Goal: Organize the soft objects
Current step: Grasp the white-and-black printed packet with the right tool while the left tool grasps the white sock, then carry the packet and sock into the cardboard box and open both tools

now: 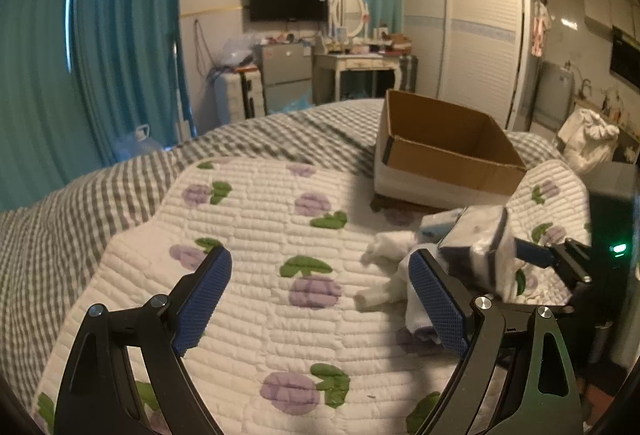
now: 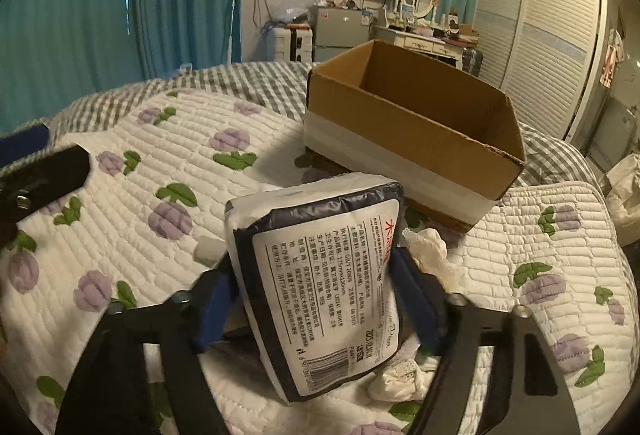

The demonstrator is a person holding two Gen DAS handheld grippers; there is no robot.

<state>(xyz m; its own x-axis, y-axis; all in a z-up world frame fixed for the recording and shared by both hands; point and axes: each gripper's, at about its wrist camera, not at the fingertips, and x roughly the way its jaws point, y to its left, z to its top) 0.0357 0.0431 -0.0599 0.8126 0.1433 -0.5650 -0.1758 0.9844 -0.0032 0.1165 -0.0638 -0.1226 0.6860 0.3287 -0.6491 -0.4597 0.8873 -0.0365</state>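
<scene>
Teal curtains (image 1: 120,35) back a bed with a flowered quilt (image 1: 260,203). Right tongs (image 2: 316,299) pinch a tissue pack (image 2: 320,275), held above the quilt near a cardboard box (image 2: 416,139); its label carries Chinese print, "GB/T 20808" and a barcode. Left tongs (image 1: 320,299) hang spread and bare, white cloths (image 1: 392,255) just beside them.

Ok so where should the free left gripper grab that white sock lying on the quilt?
Take the white sock across its bunched middle, coming straight down from above. It lies flat and limp on the quilt, so there is no edge to catch from the side. The left gripper is open.
</scene>
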